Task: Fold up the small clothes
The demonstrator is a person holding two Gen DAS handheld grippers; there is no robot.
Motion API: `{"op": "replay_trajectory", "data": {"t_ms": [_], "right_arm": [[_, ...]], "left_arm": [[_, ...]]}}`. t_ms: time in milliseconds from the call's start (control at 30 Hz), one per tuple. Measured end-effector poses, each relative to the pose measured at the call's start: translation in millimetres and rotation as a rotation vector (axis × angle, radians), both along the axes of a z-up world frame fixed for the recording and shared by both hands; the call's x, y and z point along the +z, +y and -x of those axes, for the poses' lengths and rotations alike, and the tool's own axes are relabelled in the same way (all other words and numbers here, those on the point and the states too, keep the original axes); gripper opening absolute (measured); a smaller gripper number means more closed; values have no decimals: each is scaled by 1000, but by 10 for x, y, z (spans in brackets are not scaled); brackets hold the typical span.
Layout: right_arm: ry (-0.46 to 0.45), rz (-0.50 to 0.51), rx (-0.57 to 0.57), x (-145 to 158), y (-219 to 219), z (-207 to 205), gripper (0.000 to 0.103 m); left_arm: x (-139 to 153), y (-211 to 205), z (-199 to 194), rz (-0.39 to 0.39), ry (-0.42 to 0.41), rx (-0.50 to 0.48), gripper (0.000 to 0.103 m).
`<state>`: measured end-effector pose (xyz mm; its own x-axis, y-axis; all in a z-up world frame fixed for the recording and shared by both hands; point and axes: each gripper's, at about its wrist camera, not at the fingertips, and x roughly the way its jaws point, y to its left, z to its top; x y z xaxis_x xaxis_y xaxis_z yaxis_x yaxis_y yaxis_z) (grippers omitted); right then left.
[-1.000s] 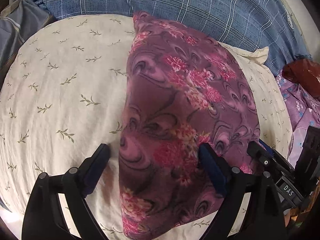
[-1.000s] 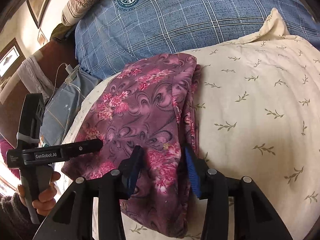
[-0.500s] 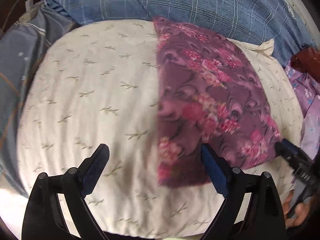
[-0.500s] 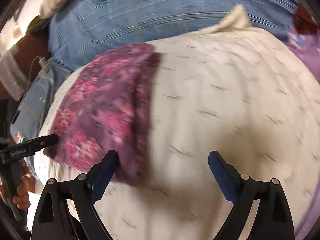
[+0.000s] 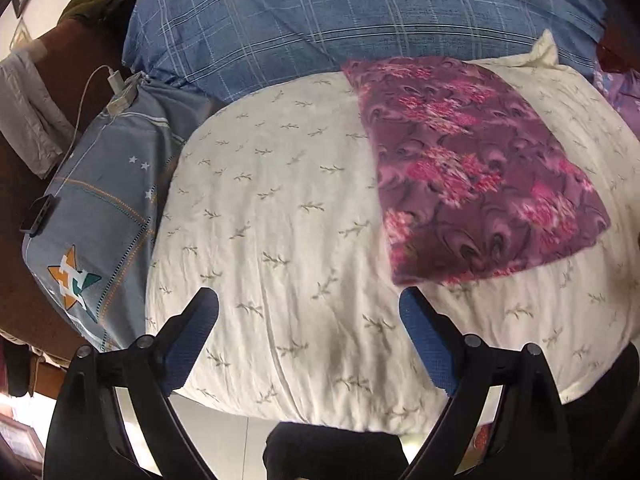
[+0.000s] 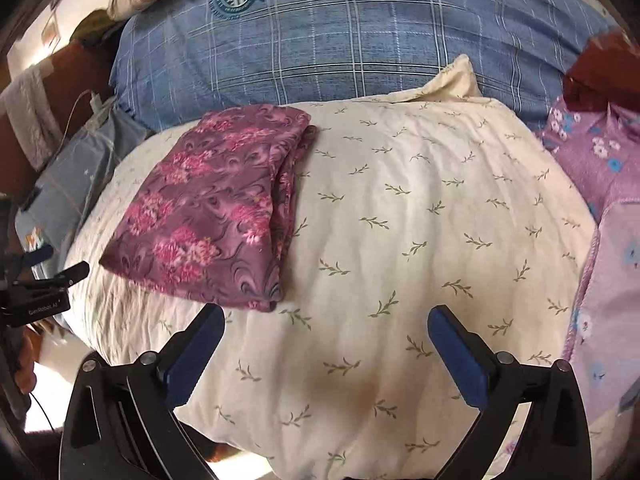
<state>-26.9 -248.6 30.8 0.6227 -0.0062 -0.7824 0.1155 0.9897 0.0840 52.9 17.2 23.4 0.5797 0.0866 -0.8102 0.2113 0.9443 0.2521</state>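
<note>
A purple garment with pink flowers (image 5: 472, 168) lies folded into a flat rectangle on a cream leaf-print pillow (image 5: 280, 220). It also shows in the right wrist view (image 6: 208, 208), with its layered fold edges on its right side. My left gripper (image 5: 308, 320) is open and empty, held back from the garment's near left corner. My right gripper (image 6: 324, 332) is open and empty, just in front of the garment's near right corner, not touching it. The left gripper's body shows at the left edge of the right wrist view (image 6: 36, 296).
A blue plaid pillow (image 6: 340, 40) lies behind the cream pillow (image 6: 420, 240). A grey-blue pillow with a star logo (image 5: 100, 216) and a charger cable (image 5: 116, 88) sit left. Lilac floral clothes (image 6: 600, 208) lie at the right. The pillow's near edge drops to the floor.
Both grippers let go of the garment, opened wide and pulled back toward me. The garment now lies folded and flat on the pillow.
</note>
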Motion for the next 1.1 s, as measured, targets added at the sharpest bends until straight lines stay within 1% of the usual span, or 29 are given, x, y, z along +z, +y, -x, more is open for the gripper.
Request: {"op": "replay_trajectory", "data": {"t_ms": [67, 167, 300, 400, 500, 600, 633, 800, 933, 1100], "right_arm": [[16, 15, 14, -2, 48, 19, 102], [14, 22, 30, 10, 100, 72, 102], [4, 99, 21, 34, 159, 147, 102], [9, 148, 24, 44, 200, 175, 102], [-16, 203, 19, 84, 252, 220, 102], [-39, 280, 14, 122, 328, 259, 102], [-40, 292, 21, 126, 340, 260, 102], [-40, 301, 49, 132, 405, 284, 102], [-34, 266, 53, 109, 410, 300, 102], [-16, 243, 53, 71, 391, 294, 102]], "left_arm": [[-10, 11, 77, 31, 10, -11, 93], [-22, 42, 160, 81, 21, -16, 93], [-2, 71, 259, 139, 4, -15, 93], [9, 77, 315, 206, -4, -33, 93], [22, 44, 361, 184, -29, -37, 93], [-15, 26, 377, 211, 10, -55, 93], [-21, 16, 391, 221, 13, -63, 93], [-4, -51, 483, 201, -6, -96, 93], [15, -117, 533, 200, -5, -142, 93], [-16, -172, 562, 209, 14, -166, 93]]}}
